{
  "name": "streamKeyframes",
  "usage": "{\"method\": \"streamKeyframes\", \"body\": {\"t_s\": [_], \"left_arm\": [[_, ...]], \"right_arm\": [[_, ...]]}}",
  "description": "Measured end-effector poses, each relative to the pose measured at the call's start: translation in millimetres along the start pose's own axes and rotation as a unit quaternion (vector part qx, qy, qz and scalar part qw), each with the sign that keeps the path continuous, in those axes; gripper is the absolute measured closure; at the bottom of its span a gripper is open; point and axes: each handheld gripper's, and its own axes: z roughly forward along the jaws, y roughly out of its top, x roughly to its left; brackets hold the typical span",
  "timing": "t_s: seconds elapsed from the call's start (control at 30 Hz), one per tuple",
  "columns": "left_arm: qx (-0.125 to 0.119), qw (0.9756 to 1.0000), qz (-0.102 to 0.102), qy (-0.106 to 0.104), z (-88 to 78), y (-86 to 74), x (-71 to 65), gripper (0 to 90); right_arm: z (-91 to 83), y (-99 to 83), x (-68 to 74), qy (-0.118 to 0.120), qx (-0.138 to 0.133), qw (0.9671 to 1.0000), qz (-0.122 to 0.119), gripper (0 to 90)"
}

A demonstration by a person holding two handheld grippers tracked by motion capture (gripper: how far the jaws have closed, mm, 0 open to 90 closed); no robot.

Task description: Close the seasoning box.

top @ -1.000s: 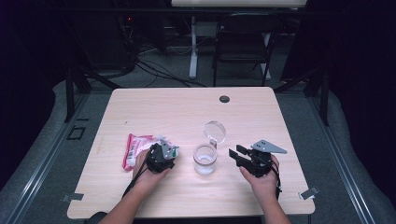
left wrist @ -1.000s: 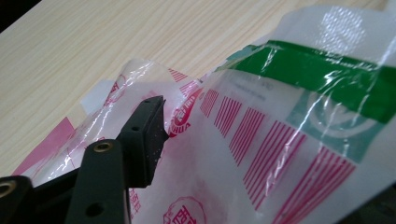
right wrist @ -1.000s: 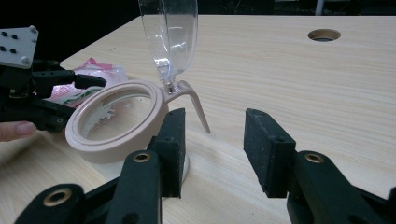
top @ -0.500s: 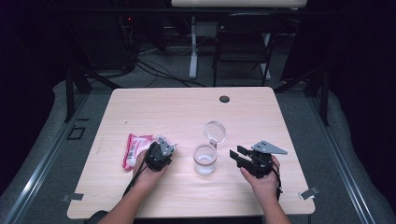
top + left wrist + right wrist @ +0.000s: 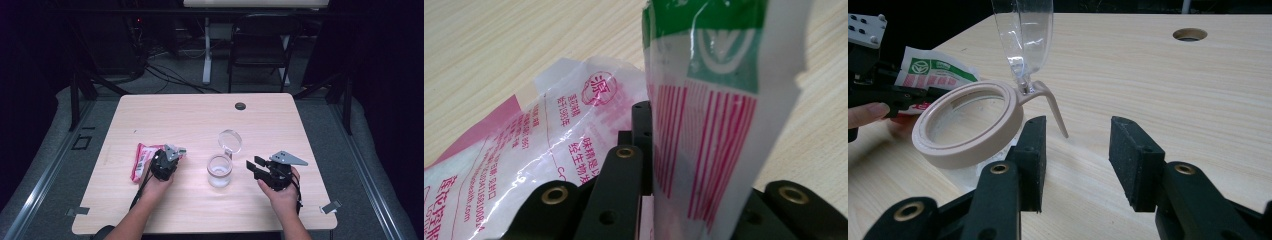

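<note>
Since the earlier frame, the left gripper point(image 5: 172, 152) has been closing its jaws, and they are now clenched on a green-and-white sachet point(image 5: 719, 100) lifted from the pink packet point(image 5: 142, 159) at the table's left. To do this step well, I would keep the pinch firm near the sachet's lower edge and lift it straight clear of the packet. Further right, the open-lidded clear jar point(image 5: 220, 170) stands mid-table. The right gripper point(image 5: 256, 165) waits beside it, jaws apart and empty.
</note>
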Motion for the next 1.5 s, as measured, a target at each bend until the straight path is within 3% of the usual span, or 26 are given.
{"method": "streamKeyframes", "body": {"t_s": [0.27, 0.6, 1.03, 1.4, 1.5], "left_arm": [[-0.010, 0.9997, -0.018, -0.016, -7.7, 1.3, 8.3, 90.0], [-0.030, 0.9988, -0.033, -0.021, -20.9, 1.5, 17.5, 90.0], [-0.053, 0.9965, -0.056, -0.032, -49.1, -0.6, 35.9, 90.0], [-0.077, 0.9914, -0.096, -0.044, -74.2, -1.2, 67.2, 90.0], [-0.077, 0.9912, -0.099, -0.043, -81.2, -2.5, 77.1, 90.0]], "right_arm": [[0.0, 0.1, -0.7, 0.001, -0.001, 1.0000, 0.001, 58.7], [0.4, 0.5, -0.4, 0.002, -0.001, 1.0000, 0.002, 58.6], [4.2, 1.9, 0.4, 0.008, -0.002, 1.0000, 0.000, 58.4], [7.1, 2.8, 0.8, 0.009, 0.003, 1.0000, 0.001, 58.3], [7.1, 2.9, -0.7, 0.008, 0.001, 1.0000, 0.002, 58.2]]}}
